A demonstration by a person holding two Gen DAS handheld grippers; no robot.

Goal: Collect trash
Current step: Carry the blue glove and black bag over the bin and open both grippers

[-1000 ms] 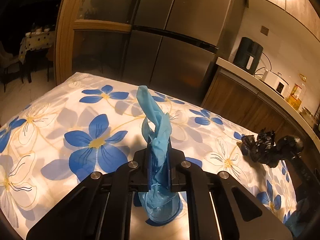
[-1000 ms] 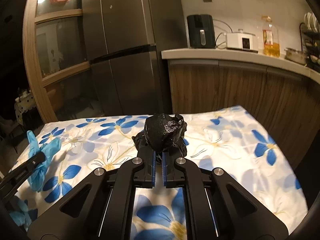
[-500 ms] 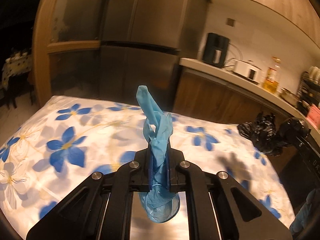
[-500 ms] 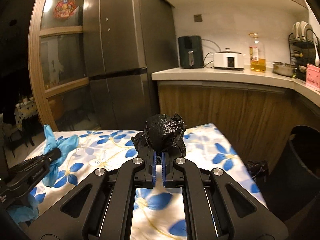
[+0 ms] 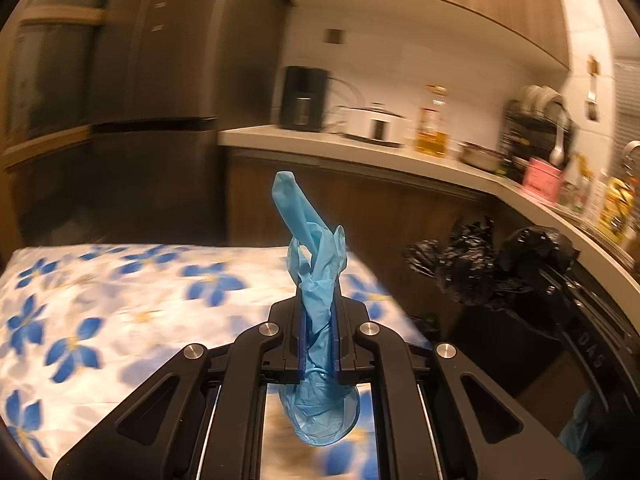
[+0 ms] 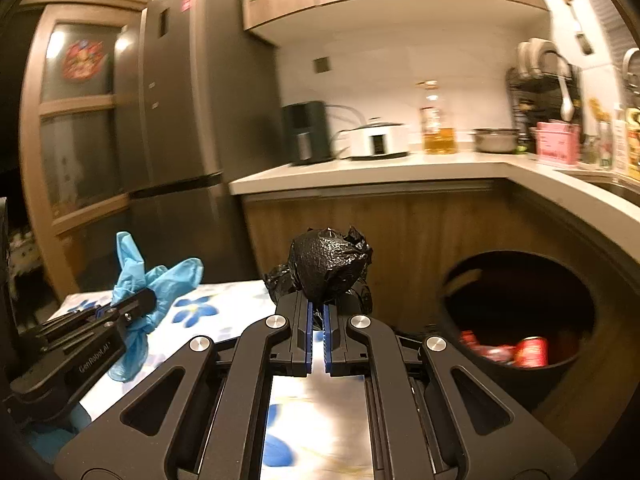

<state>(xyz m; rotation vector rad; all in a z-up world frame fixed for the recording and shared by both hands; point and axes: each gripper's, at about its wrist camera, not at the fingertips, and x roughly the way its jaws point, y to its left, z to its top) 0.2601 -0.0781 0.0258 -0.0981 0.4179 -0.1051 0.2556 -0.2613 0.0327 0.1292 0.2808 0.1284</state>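
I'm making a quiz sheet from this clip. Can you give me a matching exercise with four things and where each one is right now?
Things:
1. blue glove
2. black bag
3. red can
4. oil bottle

Places:
A. on the counter
B. in the left gripper
C. inside the bin
D. in the right gripper

Pairs: 1-B, 2-D, 3-C, 4-A

blue glove (image 5: 318, 280): crumpled, upright, pinched | black bag wad (image 6: 326, 270): balled, pinched, near bin (image 6: 520, 320)
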